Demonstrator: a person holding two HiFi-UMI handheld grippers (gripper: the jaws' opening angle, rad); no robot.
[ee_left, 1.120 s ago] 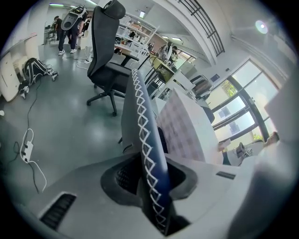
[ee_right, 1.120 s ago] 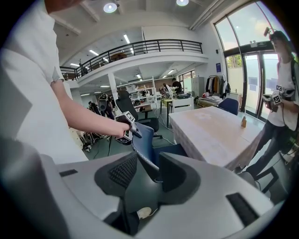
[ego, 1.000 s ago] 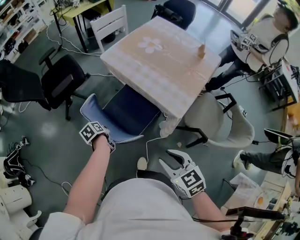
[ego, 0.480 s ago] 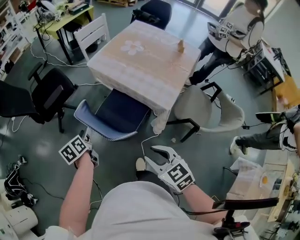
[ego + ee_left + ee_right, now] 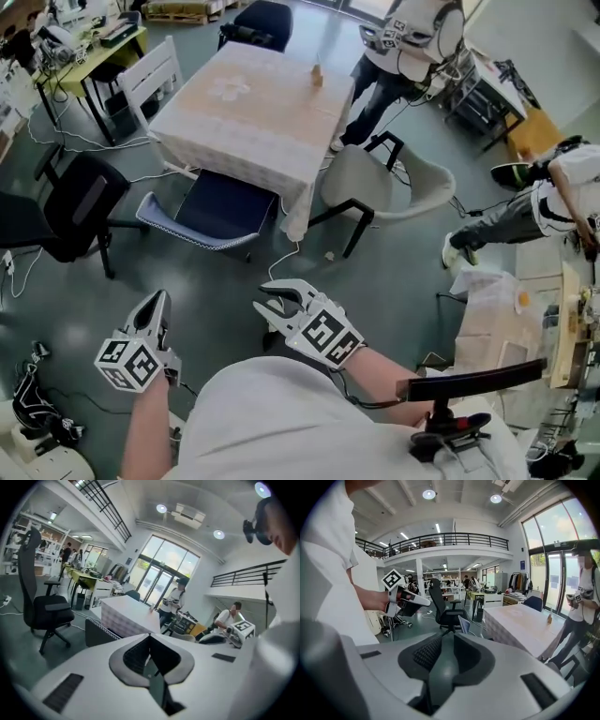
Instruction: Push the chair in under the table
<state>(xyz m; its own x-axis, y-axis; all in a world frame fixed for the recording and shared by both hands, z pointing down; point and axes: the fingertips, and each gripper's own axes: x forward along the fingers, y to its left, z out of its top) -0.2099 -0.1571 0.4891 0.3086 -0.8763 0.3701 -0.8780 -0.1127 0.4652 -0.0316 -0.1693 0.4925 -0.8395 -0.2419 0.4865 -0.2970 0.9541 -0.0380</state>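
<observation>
The left gripper's (image 5: 150,638) jaws are seen pressed together, with nothing caught between them. The right gripper's (image 5: 444,641) jaws are set partly apart and are closing, with only air between them. In the head view both grippers are held low, close to the person's white-clad torso, well apart from all furniture.

Beyond them, the blue chair (image 5: 214,217) is found at the near side of the table (image 5: 246,111). Its seat is tucked partly under the hanging tablecloth (image 5: 298,197), which hides the seat's far part. Its curved backrest is left standing out clear of the table edge. Its legs are mostly hidden.

A small upright object (image 5: 317,74) is placed on the tabletop; it is too small to be identified. A pale chair (image 5: 389,187) is set just beside the table's right corner. A black office chair (image 5: 67,204) is cut off at the left edge. A standing person (image 5: 412,33) beyond the table is cut off by the top edge.
</observation>
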